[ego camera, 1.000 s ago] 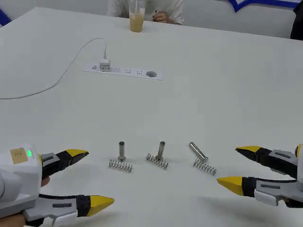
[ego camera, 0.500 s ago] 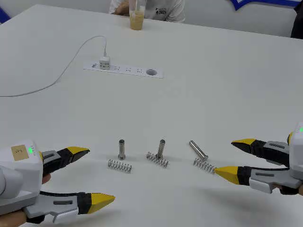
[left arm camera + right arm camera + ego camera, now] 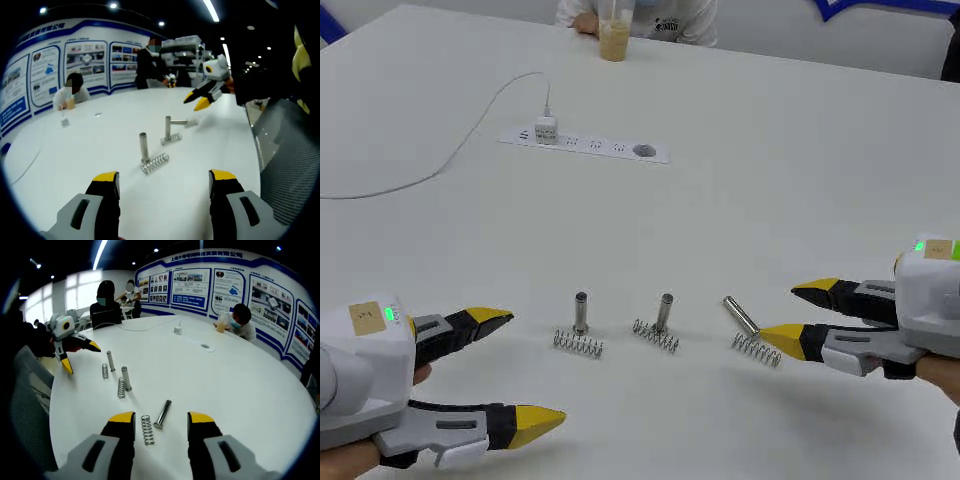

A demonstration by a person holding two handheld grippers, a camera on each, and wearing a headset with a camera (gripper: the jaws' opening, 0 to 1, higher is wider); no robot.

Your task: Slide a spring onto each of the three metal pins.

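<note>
The left gripper [image 3: 535,367] hovers over the near left of the white counter [image 3: 770,160], its yellow-tipped fingers [image 3: 532,421] spread wide and holding nothing. To its right the left pin [image 3: 581,311] stands upright, and the left spring [image 3: 578,345] lies on the counter just in front of it. The middle pin [image 3: 664,311] also stands upright, with the middle spring [image 3: 655,337] lying at its foot (whether they touch I cannot tell). The right pin [image 3: 740,315] lies flat on its side, the right spring [image 3: 756,349] just beside it. The right gripper [image 3: 778,311] hovers with its fingers apart and empty, the nearer tip just beside the right spring.
</note>
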